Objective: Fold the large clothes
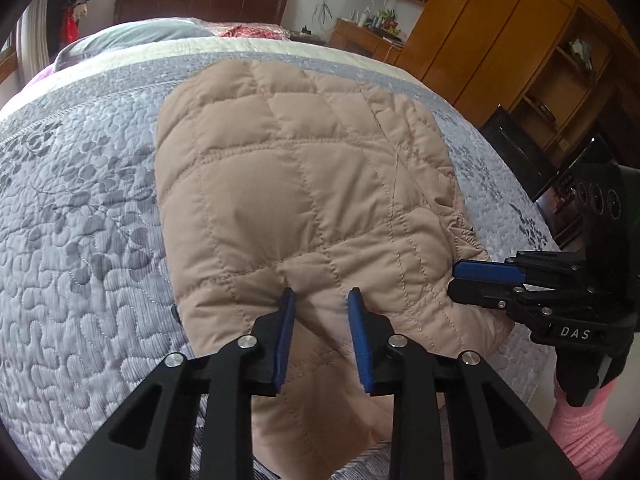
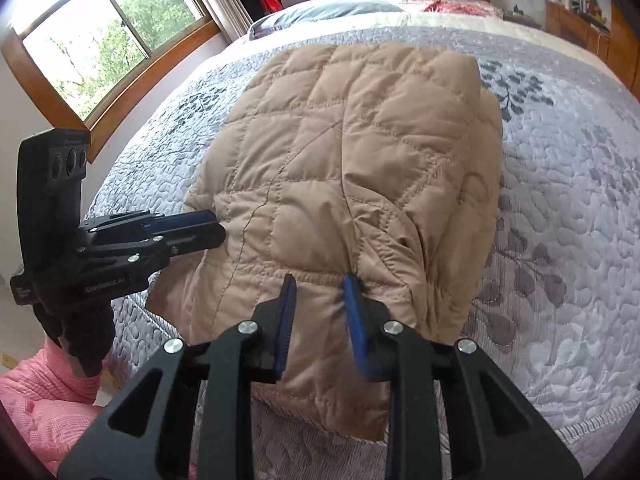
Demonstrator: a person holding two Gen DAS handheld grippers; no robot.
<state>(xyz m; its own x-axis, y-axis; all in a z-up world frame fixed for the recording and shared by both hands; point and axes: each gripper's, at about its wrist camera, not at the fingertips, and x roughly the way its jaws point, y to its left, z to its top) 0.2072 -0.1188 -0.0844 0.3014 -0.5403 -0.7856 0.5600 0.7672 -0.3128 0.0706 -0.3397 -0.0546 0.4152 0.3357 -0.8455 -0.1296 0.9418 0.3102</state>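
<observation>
quilted tan jacket (image 1: 304,200) folded on bed (image 1: 80,240), near edge | left tool (image 1: 321,300) agape over hem | right tool (image 2: 318,286) agape too | risk: puffy layers slip, fold springs apart

Left tool (image 1: 321,296) gapes over the tan quilted jacket (image 1: 304,184) lying on the grey bedspread (image 1: 80,220)

Soft window (image 2: 112,40) daylight, fisheye-warped dark edges

A home bedroom: quilted bed (image 1: 80,208), wooden headboard (image 1: 200,0), wardrobe (image 1: 500,32), window (image 2: 104,40).
</observation>
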